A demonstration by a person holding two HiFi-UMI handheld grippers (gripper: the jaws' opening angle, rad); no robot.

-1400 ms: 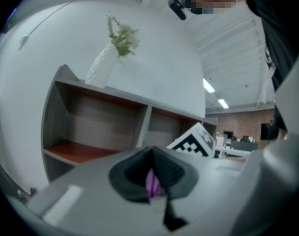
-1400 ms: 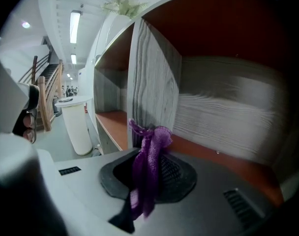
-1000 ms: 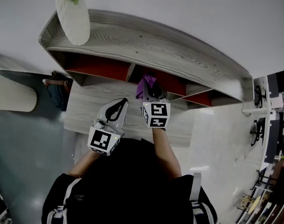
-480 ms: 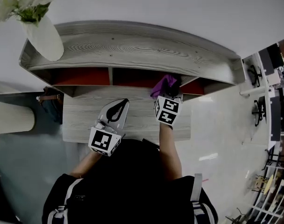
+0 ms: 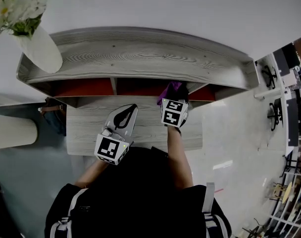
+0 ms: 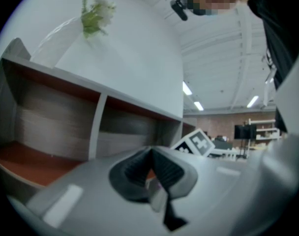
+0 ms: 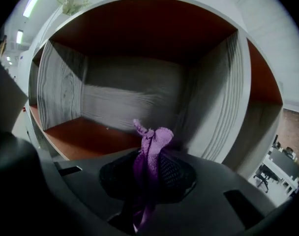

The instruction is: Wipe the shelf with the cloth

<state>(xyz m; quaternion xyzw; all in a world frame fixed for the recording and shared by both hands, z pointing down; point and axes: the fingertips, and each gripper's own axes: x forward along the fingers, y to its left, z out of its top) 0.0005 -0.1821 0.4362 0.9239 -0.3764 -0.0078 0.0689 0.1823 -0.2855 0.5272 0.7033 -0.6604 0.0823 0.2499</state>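
Note:
A grey wooden shelf (image 5: pixel 140 53) with red-brown compartment floors stands against the white wall. My right gripper (image 5: pixel 173 99) is shut on a purple cloth (image 5: pixel 170 89) at the mouth of the middle compartment (image 7: pixel 105 132). In the right gripper view the cloth (image 7: pixel 149 151) sticks up from between the jaws, just in front of the compartment's red-brown floor and near its right divider (image 7: pixel 223 107). My left gripper (image 5: pixel 123 115) hovers over the lower grey ledge (image 5: pixel 86 128), shut with nothing in it; its closed tips (image 6: pixel 149 168) face the left compartments.
A white vase (image 5: pixel 41 48) with flowers stands on the shelf top at the left. A pale round object (image 5: pixel 12 133) sits at the far left. Office furniture (image 5: pixel 294 133) lines the right edge. A person's head shows in the left gripper view.
My right gripper with the cloth swung right along the shelf opening, then came back slightly left. The left gripper stayed put.

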